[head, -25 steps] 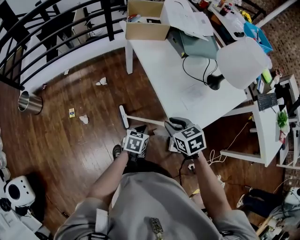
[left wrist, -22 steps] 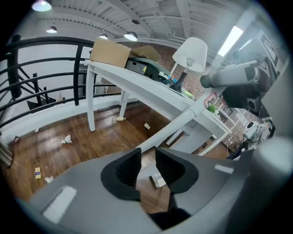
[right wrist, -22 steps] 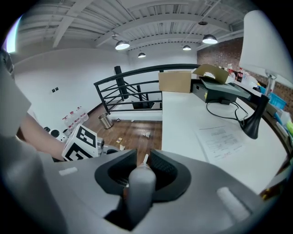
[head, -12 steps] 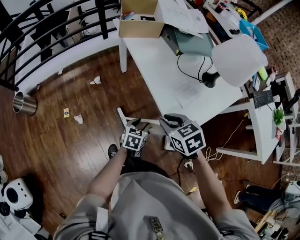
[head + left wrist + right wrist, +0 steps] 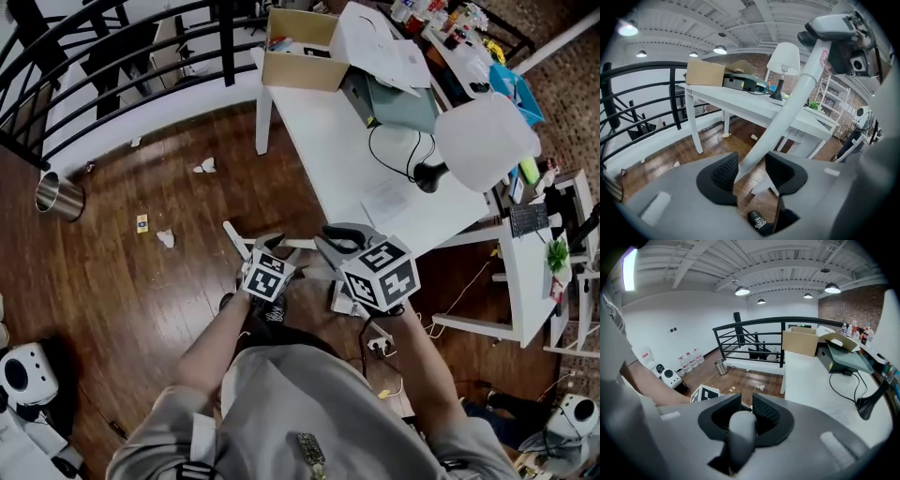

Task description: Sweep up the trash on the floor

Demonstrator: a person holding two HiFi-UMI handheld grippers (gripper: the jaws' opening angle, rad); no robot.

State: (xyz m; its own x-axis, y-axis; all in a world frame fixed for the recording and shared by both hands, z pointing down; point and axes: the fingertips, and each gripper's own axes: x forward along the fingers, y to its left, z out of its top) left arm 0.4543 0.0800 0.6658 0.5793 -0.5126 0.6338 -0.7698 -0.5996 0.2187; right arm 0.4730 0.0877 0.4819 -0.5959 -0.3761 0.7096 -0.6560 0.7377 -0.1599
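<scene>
Left claw [image 5: 751, 169] gapes wide, broom [image 5: 787, 108] shaft running ungripped between its jaws — likely re-gripping — while right claw [image 5: 746, 408] is closing on its grey end, carrying the weight.

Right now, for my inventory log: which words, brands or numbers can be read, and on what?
None can be read.
Shoe: white mark, too blurred.
Sheet on the table: print too small.
Marker cubes: square patterns only, no words.
</scene>
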